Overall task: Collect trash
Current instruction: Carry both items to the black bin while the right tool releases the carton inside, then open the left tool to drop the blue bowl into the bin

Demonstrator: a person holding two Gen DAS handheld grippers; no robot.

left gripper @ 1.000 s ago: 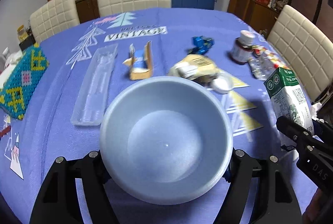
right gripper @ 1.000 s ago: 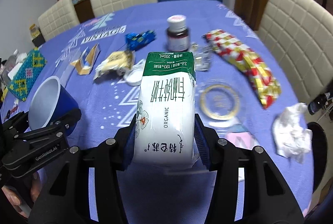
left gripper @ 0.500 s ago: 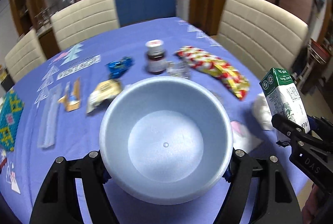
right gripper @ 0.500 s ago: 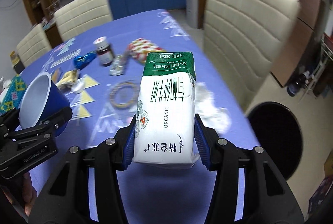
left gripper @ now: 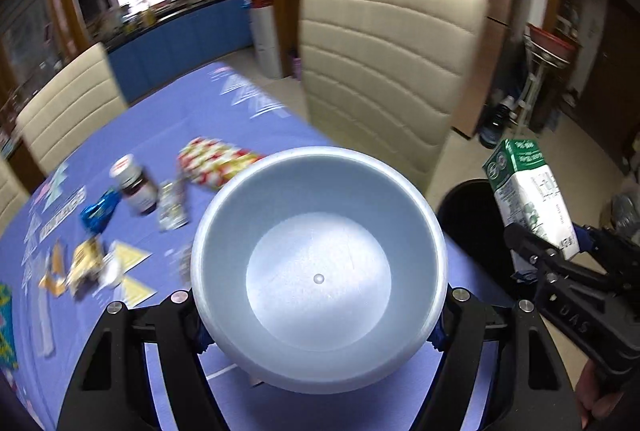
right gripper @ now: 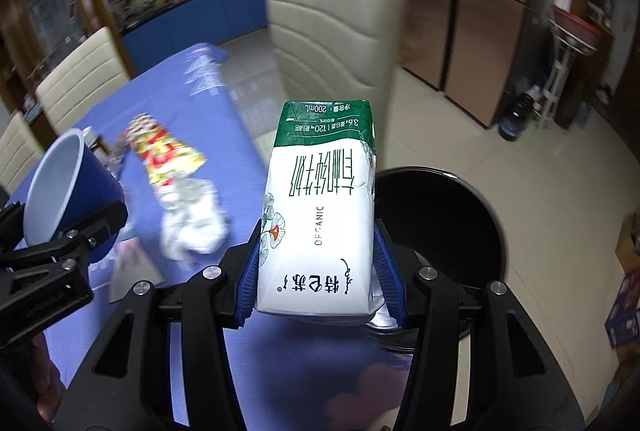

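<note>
My right gripper [right gripper: 320, 271] is shut on a white and green milk carton [right gripper: 320, 215] and holds it in the air at the table's right edge, beside the open black trash bin [right gripper: 448, 223] on the floor. The carton also shows in the left wrist view [left gripper: 528, 199]. My left gripper [left gripper: 320, 315] is shut on a blue bowl with a pale inside [left gripper: 320, 263], held empty above the table; it also shows in the right wrist view [right gripper: 64, 195].
On the blue tablecloth [left gripper: 140, 135] lie a red and yellow wrapper [left gripper: 216, 161], a brown jar [left gripper: 134, 183], a blue wrapper [left gripper: 98, 211], crumpled white paper [right gripper: 192, 215] and other scraps. A cream chair [left gripper: 384, 71] stands behind the table's right edge, next to the bin [left gripper: 464, 207].
Both grippers have swung right, from over the middle of the table to its right edge. The carton now sits beside the bin; the bowl is still held.
</note>
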